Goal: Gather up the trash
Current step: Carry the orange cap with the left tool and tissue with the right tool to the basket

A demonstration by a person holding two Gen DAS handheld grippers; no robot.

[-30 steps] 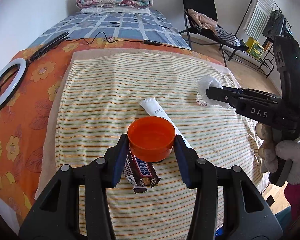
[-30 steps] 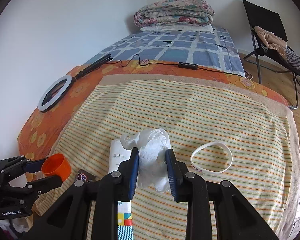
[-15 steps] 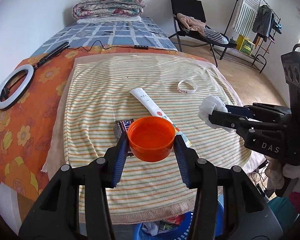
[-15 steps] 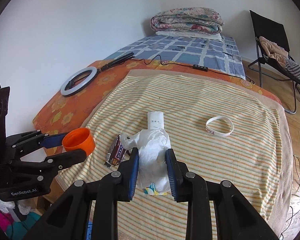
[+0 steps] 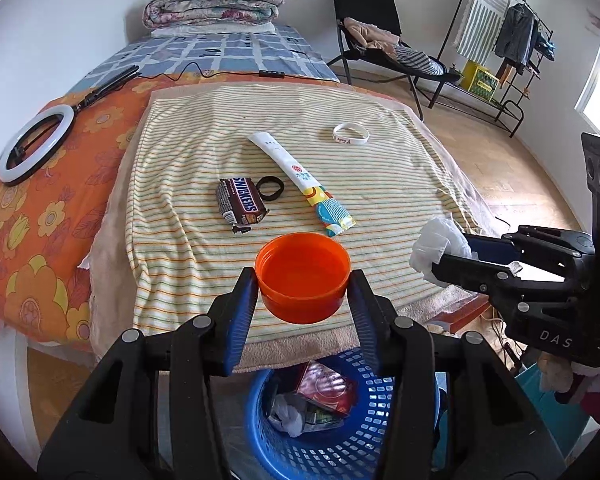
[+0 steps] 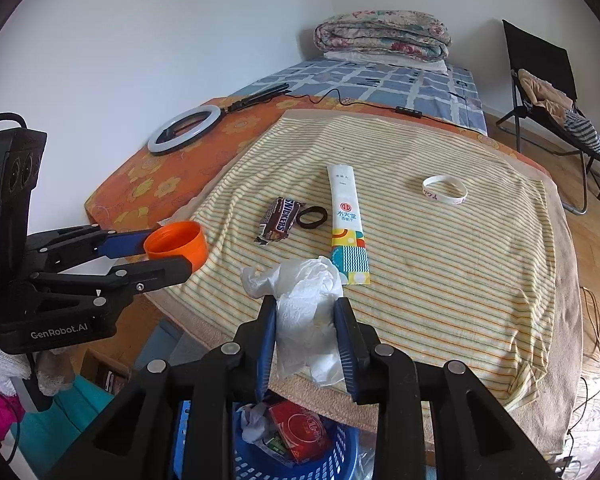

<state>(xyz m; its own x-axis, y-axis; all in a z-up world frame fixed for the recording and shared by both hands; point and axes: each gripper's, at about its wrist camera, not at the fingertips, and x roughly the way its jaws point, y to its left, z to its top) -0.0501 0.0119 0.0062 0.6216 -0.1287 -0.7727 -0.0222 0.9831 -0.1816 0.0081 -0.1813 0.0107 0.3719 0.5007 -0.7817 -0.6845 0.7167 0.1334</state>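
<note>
My left gripper (image 5: 302,280) is shut on an orange plastic cup (image 5: 302,264), held upright over the near edge of the bed. The blue waste basket (image 5: 340,456) lies just below it. My right gripper (image 6: 305,308) holds a crumpled white tissue (image 6: 300,292) above the same basket (image 6: 340,460). Its jaws are opening, and the pads still touch the tissue. On the striped towel (image 5: 204,240) lie a Snickers wrapper (image 5: 240,202) and a long printed sachet (image 5: 300,178). Each gripper shows in the other's view: the right (image 5: 452,254) with the tissue, the left (image 6: 172,250) with the cup.
A black hair tie (image 5: 270,188) and a white wristband (image 5: 351,134) lie on the towel. A ring light (image 5: 36,142) rests on the orange floral sheet at the left. The basket holds a red packet and other wrappers. A black chair (image 5: 380,40) stands beyond the bed.
Both grippers have drawn back from over the towel to the bed's near edge, carrying the cup and the tissue. The blue basket has come into view beneath them.
</note>
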